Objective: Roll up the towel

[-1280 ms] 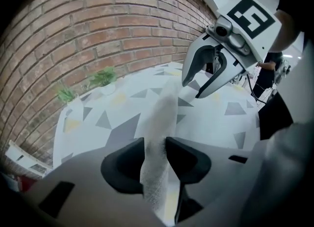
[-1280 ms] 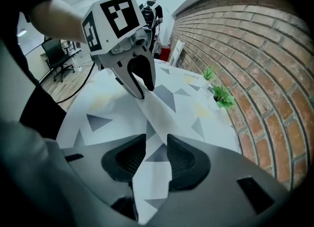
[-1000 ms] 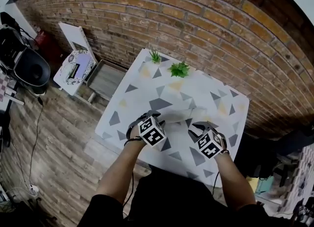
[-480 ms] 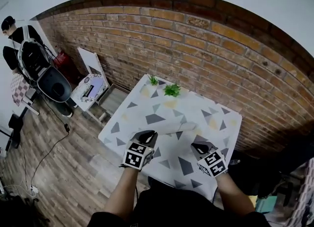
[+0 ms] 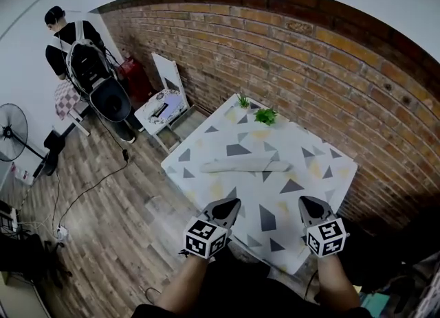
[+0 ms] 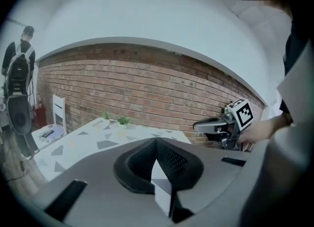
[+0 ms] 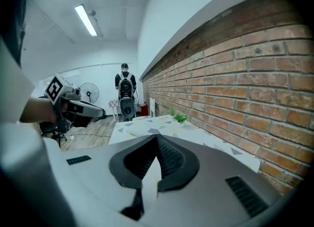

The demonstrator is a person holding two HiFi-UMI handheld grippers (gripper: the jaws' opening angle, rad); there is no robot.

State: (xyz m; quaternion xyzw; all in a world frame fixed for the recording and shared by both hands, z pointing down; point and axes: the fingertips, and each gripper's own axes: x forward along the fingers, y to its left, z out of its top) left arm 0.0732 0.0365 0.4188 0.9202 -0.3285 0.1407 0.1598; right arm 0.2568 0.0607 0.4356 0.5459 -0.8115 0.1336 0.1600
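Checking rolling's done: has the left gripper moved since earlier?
Yes. The left gripper, jaws just closed and empty, pulled back from the towel to the near table edge.

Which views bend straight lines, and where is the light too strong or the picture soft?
Head view: the brick wall bows into a wide arc, and the light is even. Left gripper view: dim and soft, with black corners, and the same wall curves here too. Right gripper view: the ceiling lamp burns out to plain white, and the nearest bricks look stretched.
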